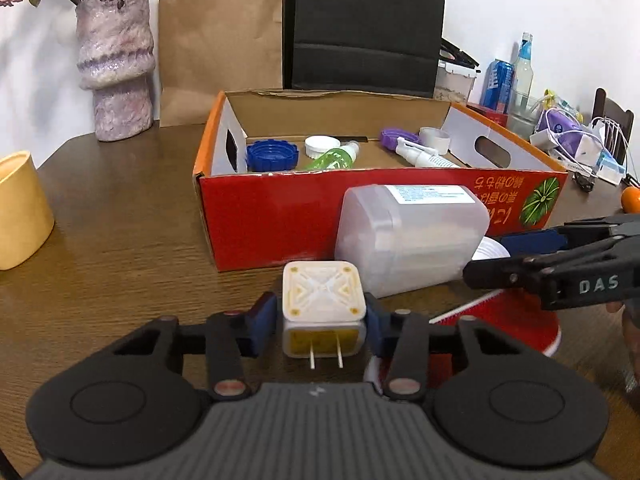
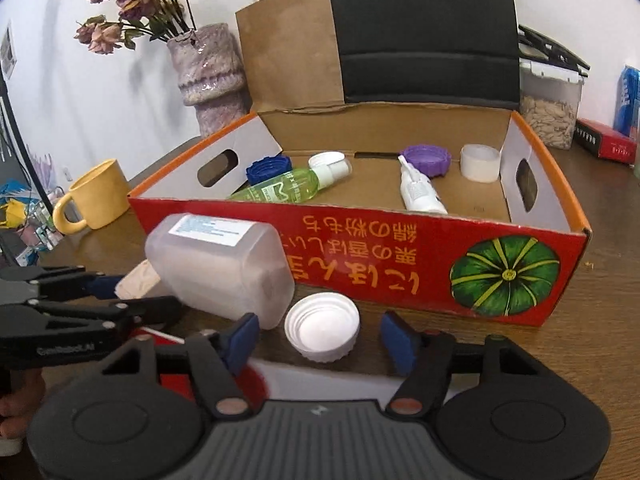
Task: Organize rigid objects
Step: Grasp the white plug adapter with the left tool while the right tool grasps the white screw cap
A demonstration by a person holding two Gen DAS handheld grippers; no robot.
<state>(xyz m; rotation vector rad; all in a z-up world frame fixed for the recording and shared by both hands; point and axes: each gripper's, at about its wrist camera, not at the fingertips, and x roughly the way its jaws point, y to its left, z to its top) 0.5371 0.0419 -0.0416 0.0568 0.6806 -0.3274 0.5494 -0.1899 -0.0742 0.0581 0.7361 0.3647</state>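
A white plug adapter [image 1: 324,300] stands on the wooden table, prongs toward the camera, and my left gripper [image 1: 322,320] is shut on its sides. To its right, my right gripper [image 2: 320,340] is open around a white screw cap [image 2: 322,330], with a gap on each side of the cap. A translucent plastic container [image 2: 220,268] lies on its side between the two grippers, against the red cardboard box [image 2: 400,240]. The box holds a blue cap [image 2: 266,170], a green bottle [image 2: 280,190], a purple cap [image 2: 426,158], a white spray bottle [image 2: 418,192] and a white cup [image 2: 480,162].
A red disc with a white rim [image 1: 500,320] lies flat under the grippers. A yellow mug [image 2: 96,196] stands at the left. A vase of dried flowers [image 2: 208,72], a paper bag [image 2: 288,40] and a black chair back [image 2: 424,28] are behind the box. Bottles and cables [image 1: 568,136] crowd the right.
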